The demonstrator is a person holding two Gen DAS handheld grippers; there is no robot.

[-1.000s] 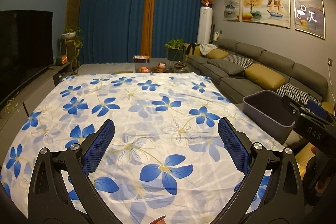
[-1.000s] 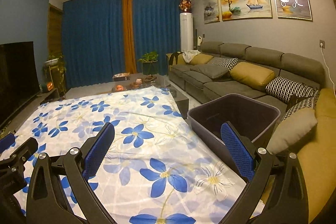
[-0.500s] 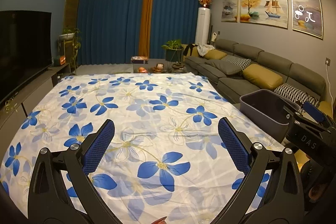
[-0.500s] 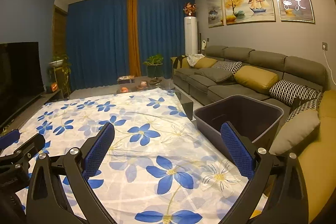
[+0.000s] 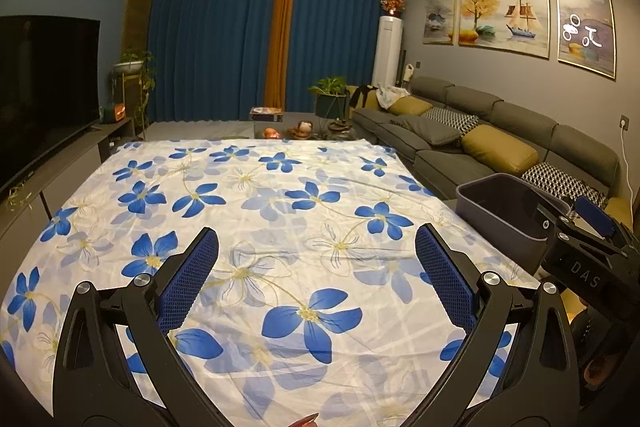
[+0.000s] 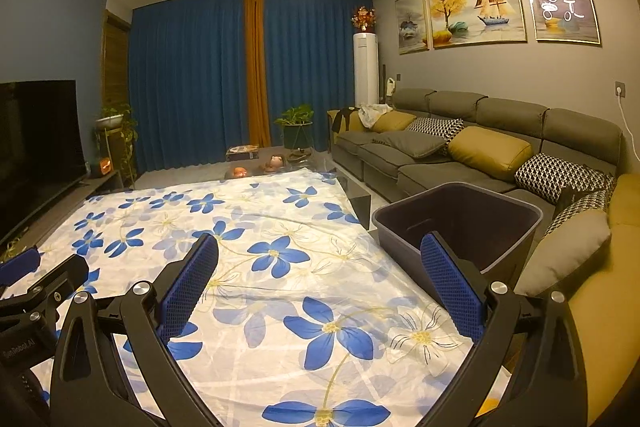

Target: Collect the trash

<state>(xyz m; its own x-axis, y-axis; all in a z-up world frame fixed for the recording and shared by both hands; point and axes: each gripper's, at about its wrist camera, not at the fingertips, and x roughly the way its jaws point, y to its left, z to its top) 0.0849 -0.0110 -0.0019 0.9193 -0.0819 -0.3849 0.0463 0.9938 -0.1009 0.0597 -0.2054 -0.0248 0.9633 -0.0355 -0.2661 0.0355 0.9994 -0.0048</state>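
Note:
A dark grey bin (image 6: 460,223) stands at the right edge of a table covered with a white cloth with blue flowers (image 5: 280,211); the bin also shows in the left wrist view (image 5: 504,203). I see no trash on the cloth. My left gripper (image 5: 316,247) is open and empty above the near part of the cloth. My right gripper (image 6: 320,255) is open and empty, just left of the bin. Each gripper shows at the edge of the other's view.
A grey sofa (image 6: 480,147) with yellow and patterned cushions runs along the right wall behind the bin. A TV (image 5: 44,87) on a low console is at the left. A low table with small items and a plant (image 5: 328,99) stand beyond the cloth.
Both views have tilted upward a little, showing more ceiling. Both grippers stay open and empty.

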